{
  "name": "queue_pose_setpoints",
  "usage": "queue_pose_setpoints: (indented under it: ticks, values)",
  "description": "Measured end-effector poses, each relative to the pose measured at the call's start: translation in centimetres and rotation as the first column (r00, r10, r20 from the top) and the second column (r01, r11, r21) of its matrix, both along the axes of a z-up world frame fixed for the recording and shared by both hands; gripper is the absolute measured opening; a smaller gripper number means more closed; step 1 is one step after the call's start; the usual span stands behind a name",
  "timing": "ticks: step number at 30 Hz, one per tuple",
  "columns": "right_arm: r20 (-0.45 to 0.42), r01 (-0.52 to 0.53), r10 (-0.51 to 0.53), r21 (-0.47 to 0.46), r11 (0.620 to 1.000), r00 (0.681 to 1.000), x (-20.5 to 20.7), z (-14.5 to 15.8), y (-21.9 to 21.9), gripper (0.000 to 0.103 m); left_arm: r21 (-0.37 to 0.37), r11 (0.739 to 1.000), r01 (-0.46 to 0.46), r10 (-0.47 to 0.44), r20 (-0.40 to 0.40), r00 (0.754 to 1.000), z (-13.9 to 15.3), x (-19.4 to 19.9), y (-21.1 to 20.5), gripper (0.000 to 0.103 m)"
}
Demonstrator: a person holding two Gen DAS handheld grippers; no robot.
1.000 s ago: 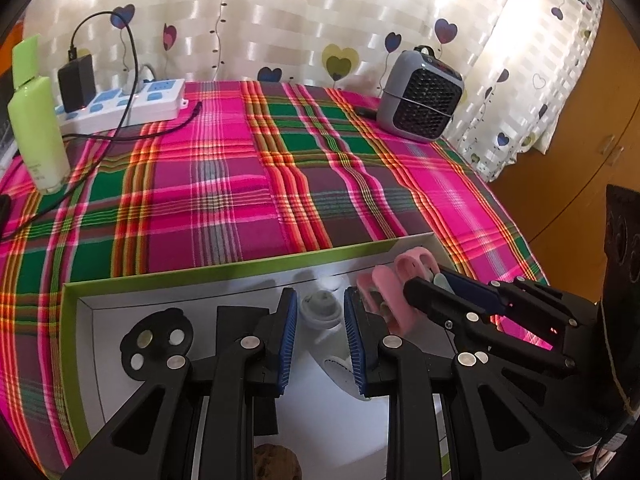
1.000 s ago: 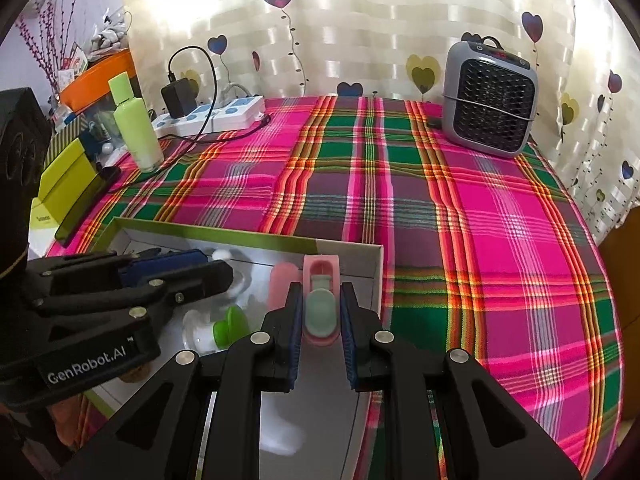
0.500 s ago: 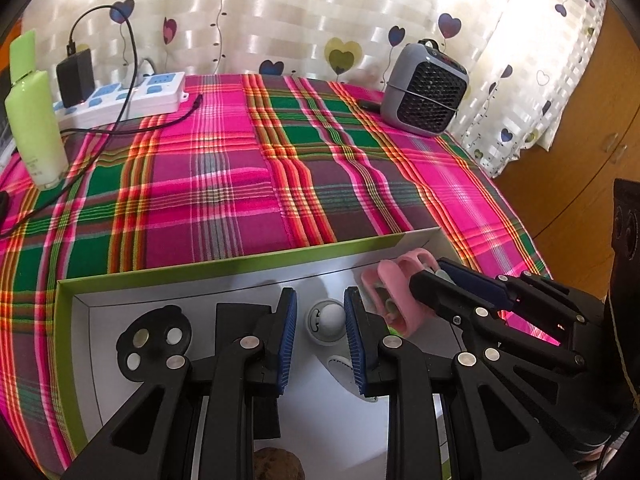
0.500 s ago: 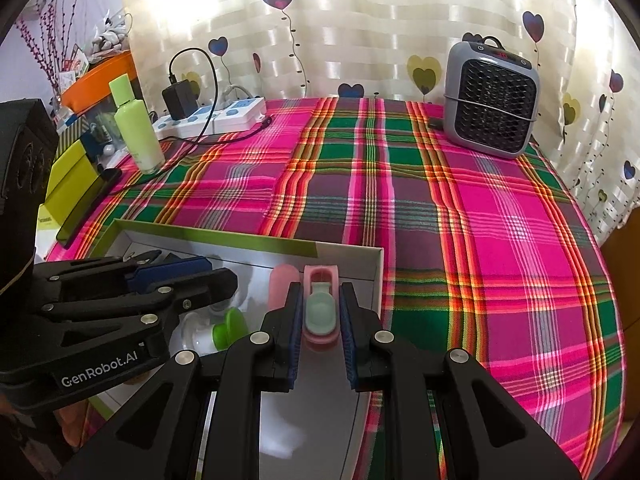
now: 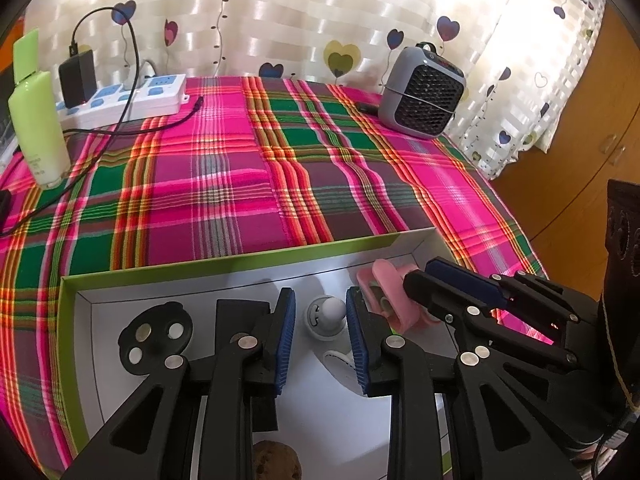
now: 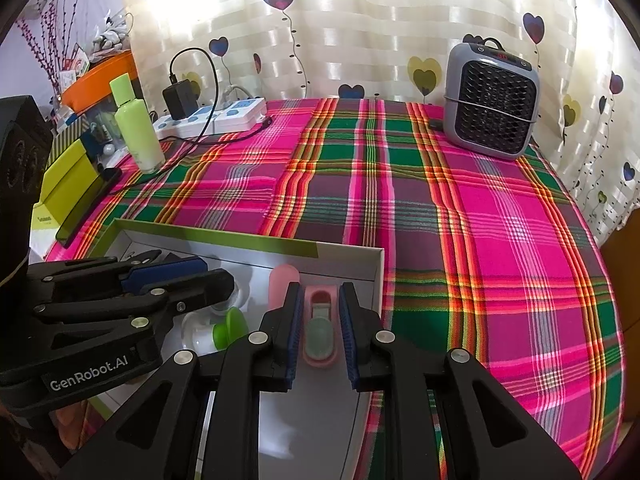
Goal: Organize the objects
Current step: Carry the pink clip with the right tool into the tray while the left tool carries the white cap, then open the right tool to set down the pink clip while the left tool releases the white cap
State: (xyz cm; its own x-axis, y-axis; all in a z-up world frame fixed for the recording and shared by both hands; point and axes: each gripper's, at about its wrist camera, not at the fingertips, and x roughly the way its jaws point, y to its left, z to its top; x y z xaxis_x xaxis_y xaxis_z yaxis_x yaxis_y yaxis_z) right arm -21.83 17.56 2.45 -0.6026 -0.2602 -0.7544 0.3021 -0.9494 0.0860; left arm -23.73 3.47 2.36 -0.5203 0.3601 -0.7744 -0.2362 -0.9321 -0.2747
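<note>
My right gripper is clamped on a pink clip over the box's right end. My left gripper's jaws are opening around a small white toy on the box floor, pads not touching it

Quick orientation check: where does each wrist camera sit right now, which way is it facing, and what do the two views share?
Left wrist: on the left gripper, angled down into the white box; jaws opening around a small white toy; right gripper at right.
Right wrist: on the right gripper, shut on the pink case; left gripper at left.
Shared: box, plaid cloth, heater, power strip.
</note>
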Motion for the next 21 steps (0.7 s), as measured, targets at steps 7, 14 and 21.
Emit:
queue_pose_setpoints:
  ticks: [7, 14, 21]
  values:
    - [0.001, -0.01, 0.01, 0.0, 1.0, 1.0, 0.3, 0.0, -0.1, 0.026, 0.002, 1.0, -0.004, 0.004, -0.005, 1.0, 0.3, 0.2, -0.2, 0.03]
    - [-0.009, -0.006, 0.006, 0.006, 1.0, 1.0, 1.1, 0.1, -0.4, 0.035, 0.001, 1.0, -0.016, 0.016, -0.014, 1.0, 0.8, 1.2, -0.7, 0.033]
    - [-0.013, 0.006, -0.006, -0.015, 1.0, 1.0, 2.4, 0.5, -0.1, 0.036, -0.018, 0.999, -0.03, 0.029, -0.033, 0.999, 1.3, 2.8, -1.0, 0.035]
